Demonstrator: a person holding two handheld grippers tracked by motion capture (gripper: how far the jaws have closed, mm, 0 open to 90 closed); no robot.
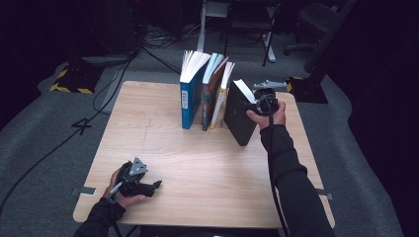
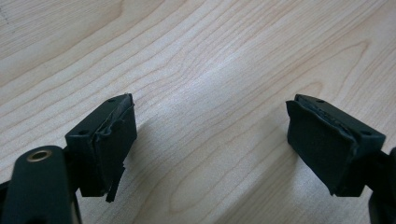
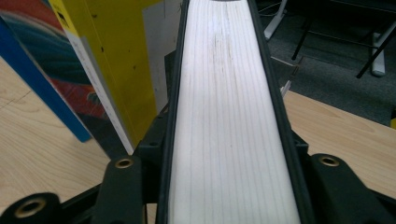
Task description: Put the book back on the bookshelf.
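Right tool (image 1: 257,104) clamped on black book (image 1: 239,118), apparently tilted beside 3 upright books (image 1: 205,89), left tool (image 1: 148,187) spread wide, resting low on surface (image 1: 207,168)

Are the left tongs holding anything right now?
No, the left tongs stand open over the bare wooden table, with nothing between the pads.

Black sleeves, black tongs (image 1: 157,184) with brass screws.

Black book (image 1: 239,118) with white page edges; neighbours yellow (image 3: 116,60), red-patterned (image 1: 210,98), blue (image 1: 188,101). Pale wood-grain table (image 1: 207,168). Black grippers, grey carpet (image 1: 44,133).
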